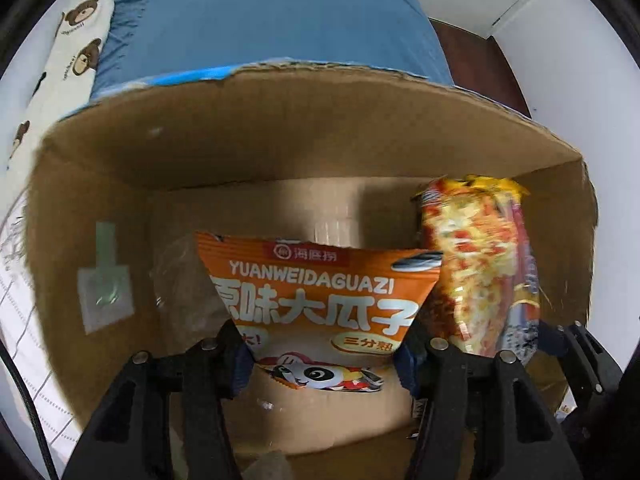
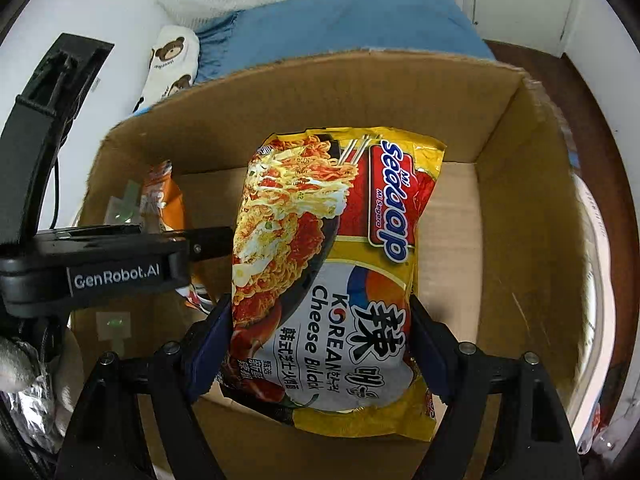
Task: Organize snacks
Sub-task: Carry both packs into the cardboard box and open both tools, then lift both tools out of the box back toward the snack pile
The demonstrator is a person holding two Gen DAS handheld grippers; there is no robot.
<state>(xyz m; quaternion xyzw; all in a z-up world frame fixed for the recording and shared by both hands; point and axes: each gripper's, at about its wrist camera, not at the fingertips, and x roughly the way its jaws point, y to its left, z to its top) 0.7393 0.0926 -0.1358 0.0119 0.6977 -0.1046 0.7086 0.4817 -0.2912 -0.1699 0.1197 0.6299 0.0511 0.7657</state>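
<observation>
My left gripper (image 1: 324, 352) is shut on an orange sunflower-seed packet (image 1: 316, 296) and holds it upright inside an open cardboard box (image 1: 280, 128). My right gripper (image 2: 320, 344) is shut on a yellow and red Sedaap noodle packet (image 2: 336, 264) and holds it over the same box (image 2: 516, 208), just right of the orange packet (image 2: 164, 200). The noodle packet also shows in the left wrist view (image 1: 476, 268), blurred, at the right. The left gripper's black body (image 2: 120, 268) reaches in from the left in the right wrist view.
The box stands against a blue cushion or blanket (image 1: 272, 12). A white bear-print pillow (image 1: 68, 56) lies at the left. A dark wooden surface (image 2: 600, 112) shows past the box at the right. Tape patches (image 1: 104, 300) stick to the box's left wall.
</observation>
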